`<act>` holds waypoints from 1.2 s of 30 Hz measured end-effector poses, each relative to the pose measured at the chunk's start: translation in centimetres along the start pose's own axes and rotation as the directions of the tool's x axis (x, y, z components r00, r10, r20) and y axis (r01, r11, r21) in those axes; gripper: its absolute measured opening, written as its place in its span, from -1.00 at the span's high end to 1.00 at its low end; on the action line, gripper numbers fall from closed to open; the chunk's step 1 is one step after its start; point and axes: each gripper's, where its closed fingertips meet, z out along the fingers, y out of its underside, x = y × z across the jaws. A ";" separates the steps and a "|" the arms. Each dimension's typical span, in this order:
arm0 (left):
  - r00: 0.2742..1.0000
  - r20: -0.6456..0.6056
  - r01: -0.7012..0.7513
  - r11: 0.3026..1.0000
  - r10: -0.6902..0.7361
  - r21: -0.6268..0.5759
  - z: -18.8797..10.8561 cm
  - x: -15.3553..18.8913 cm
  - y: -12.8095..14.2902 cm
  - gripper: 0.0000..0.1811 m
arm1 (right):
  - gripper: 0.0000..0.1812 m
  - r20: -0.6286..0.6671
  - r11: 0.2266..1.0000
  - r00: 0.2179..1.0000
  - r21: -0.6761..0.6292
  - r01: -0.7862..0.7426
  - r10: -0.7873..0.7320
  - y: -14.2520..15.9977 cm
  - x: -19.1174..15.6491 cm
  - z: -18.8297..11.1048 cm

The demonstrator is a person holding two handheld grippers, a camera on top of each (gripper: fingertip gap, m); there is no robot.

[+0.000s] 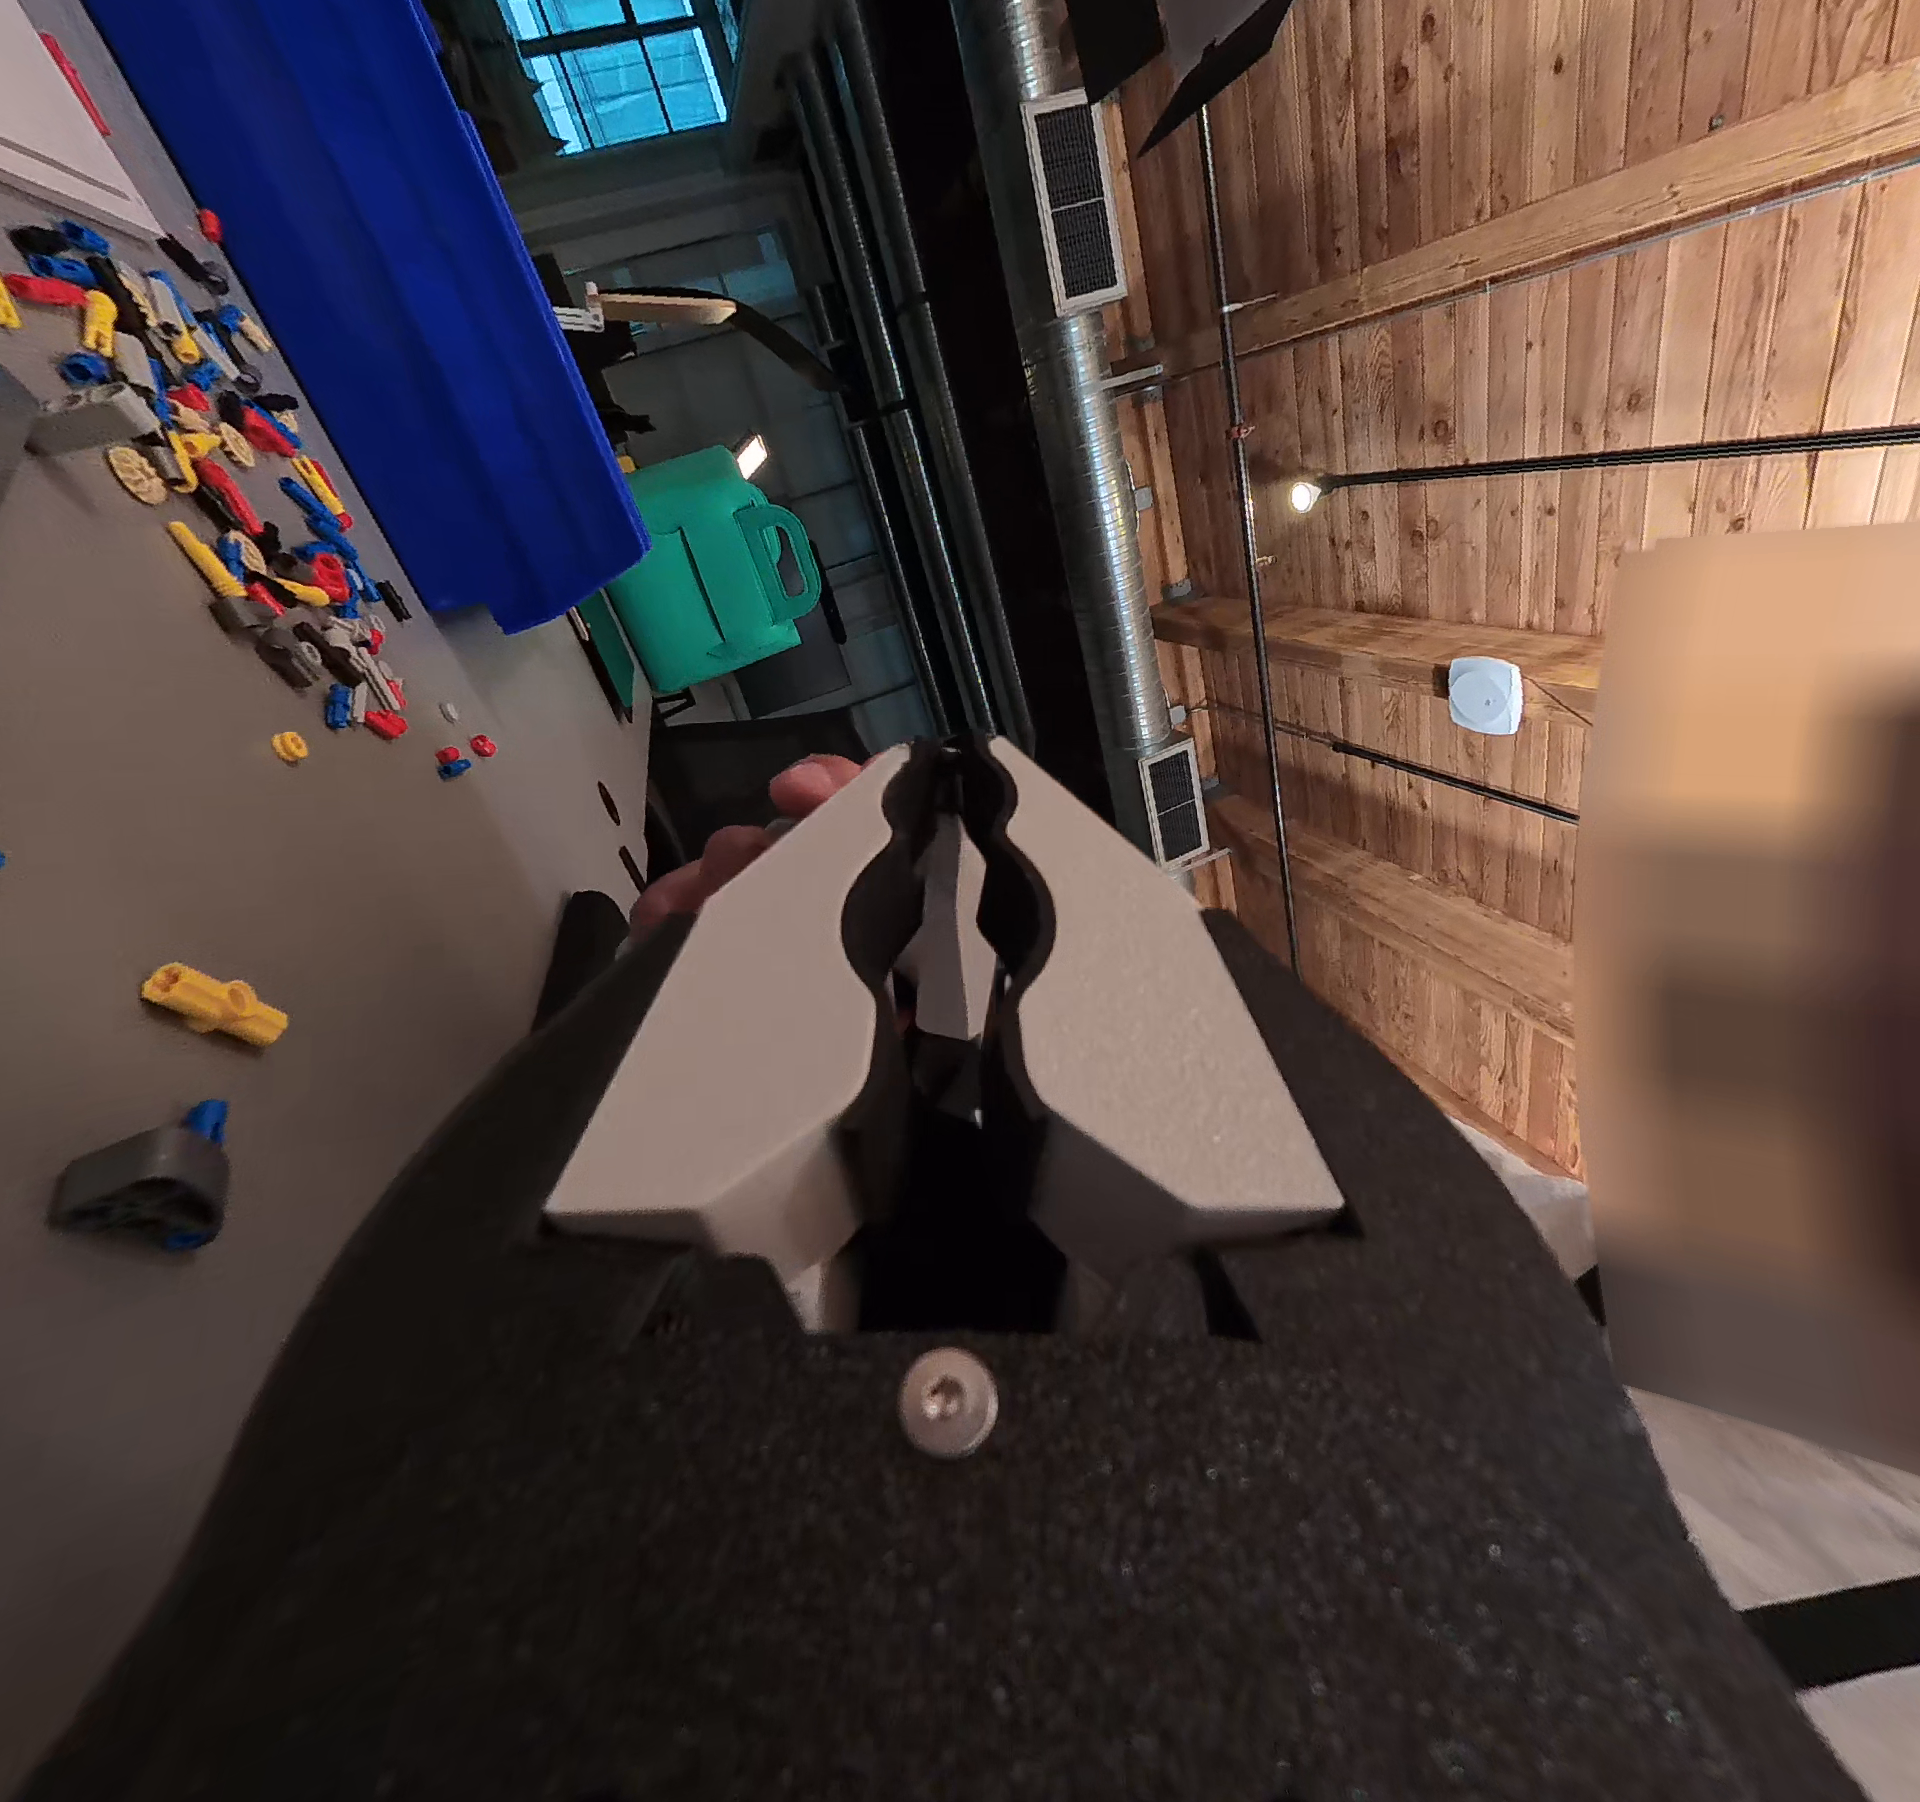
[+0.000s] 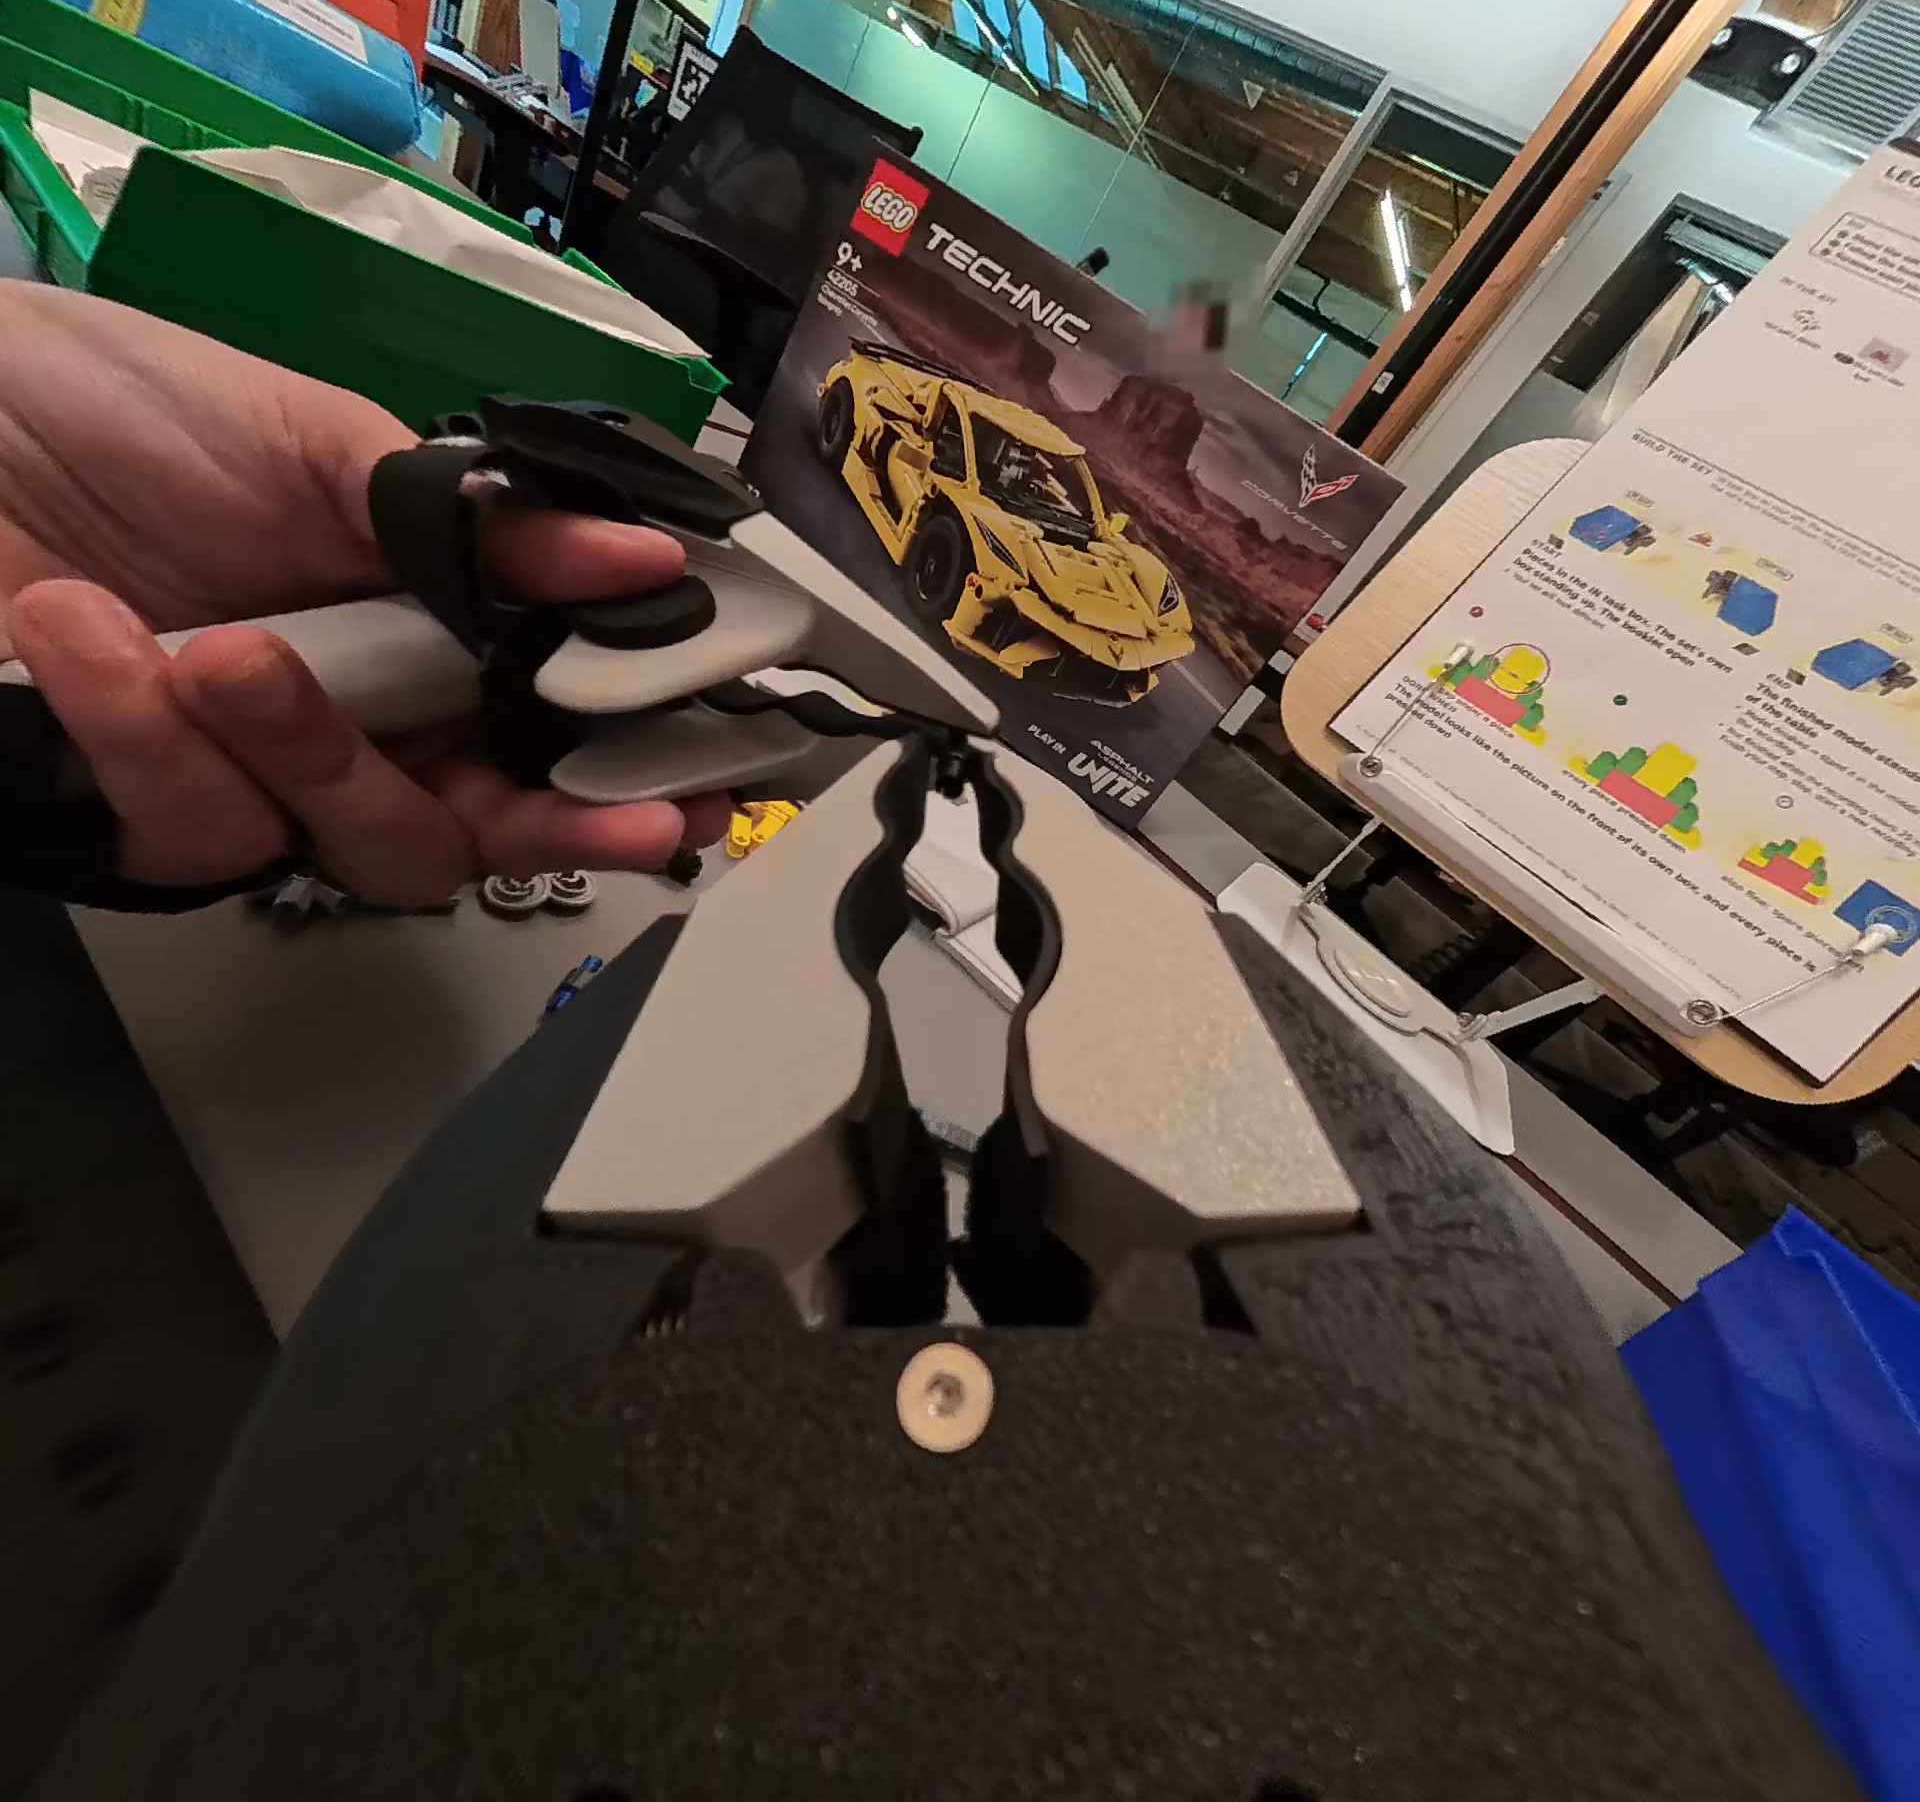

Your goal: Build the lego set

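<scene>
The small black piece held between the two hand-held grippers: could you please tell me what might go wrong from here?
1. The small black piece seems pinched only at the very tips of the left hand-held gripper and right hand-held gripper, up off the table; a slight twist could pop it out.
2. If dropped, it might get lost among the loose pieces scattered there.

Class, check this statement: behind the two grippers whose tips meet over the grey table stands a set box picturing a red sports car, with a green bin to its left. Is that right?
Not quite. The set box pictures a yellow sports car, not red, as the right wrist view shows. The rest holds: the right gripper and left gripper meet at their tips above the grey table, and the green bin is to the box's left.
</scene>
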 end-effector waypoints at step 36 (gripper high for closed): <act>0.201 0.358 -0.343 0.407 0.912 -0.846 -6.5 -11.9 4.0 0.59 | 0.95 0.402 0.826 0.744 -0.437 -0.356 0.533 9.5 -2.4 -2.4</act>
